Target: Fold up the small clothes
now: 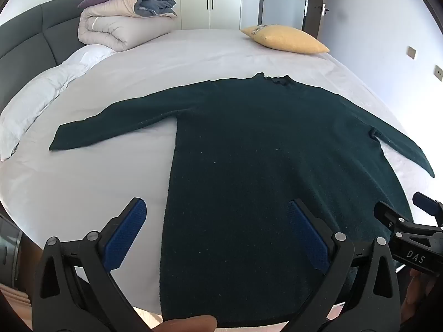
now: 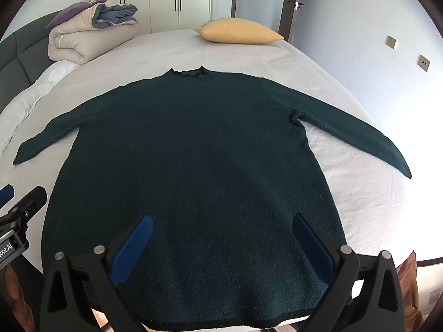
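Note:
A dark green long-sleeved sweater (image 1: 263, 149) lies flat on the white bed (image 1: 105, 182), collar at the far side, both sleeves spread out, hem at the near edge. It also shows in the right wrist view (image 2: 193, 166). My left gripper (image 1: 217, 207) is open and empty, above the sweater's near left edge. My right gripper (image 2: 223, 221) is open and empty, above the sweater's lower middle. The right gripper shows at the right of the left wrist view (image 1: 398, 215), and the left gripper at the left of the right wrist view (image 2: 23, 193).
A folded quilt (image 1: 121, 25) with a purple pillow sits at the far left by the grey headboard (image 1: 25, 41). A yellow pillow (image 1: 285, 40) lies at the far side. A white duvet (image 1: 41, 94) lies along the left. Wardrobes and a door stand behind.

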A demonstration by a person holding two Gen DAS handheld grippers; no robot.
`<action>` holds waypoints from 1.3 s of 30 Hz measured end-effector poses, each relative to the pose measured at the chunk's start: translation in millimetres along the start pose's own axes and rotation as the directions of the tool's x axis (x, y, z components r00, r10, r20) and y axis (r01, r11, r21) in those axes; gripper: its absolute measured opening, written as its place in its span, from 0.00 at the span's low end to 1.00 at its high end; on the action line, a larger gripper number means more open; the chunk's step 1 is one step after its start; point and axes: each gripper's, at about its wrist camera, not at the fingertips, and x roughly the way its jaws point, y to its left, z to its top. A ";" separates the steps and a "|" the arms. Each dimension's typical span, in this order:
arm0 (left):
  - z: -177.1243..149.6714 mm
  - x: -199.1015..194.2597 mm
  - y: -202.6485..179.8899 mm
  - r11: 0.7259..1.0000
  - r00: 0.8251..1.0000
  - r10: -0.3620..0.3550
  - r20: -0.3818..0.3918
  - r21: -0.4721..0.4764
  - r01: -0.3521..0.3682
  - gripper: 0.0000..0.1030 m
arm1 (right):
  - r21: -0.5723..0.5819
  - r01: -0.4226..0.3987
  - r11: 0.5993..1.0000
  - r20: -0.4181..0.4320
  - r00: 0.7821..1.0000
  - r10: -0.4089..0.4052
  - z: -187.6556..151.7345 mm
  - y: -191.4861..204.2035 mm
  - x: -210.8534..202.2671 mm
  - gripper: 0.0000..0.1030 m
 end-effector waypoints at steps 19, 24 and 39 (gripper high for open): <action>-3.7 -2.1 3.5 1.000 1.000 0.002 -0.002 0.001 -0.002 1.00 | 0.003 0.002 1.000 0.001 1.000 -0.002 -1.9 0.7 2.2 1.00; -4.0 4.3 4.0 1.000 1.000 0.004 -0.004 0.000 -0.004 1.00 | 0.003 0.003 1.000 0.001 1.000 -0.003 -1.9 0.9 2.3 1.00; -5.1 6.6 6.6 1.000 1.000 0.006 -0.006 0.000 -0.006 1.00 | 0.001 0.003 1.000 -0.002 1.000 -0.003 -2.6 0.1 1.3 1.00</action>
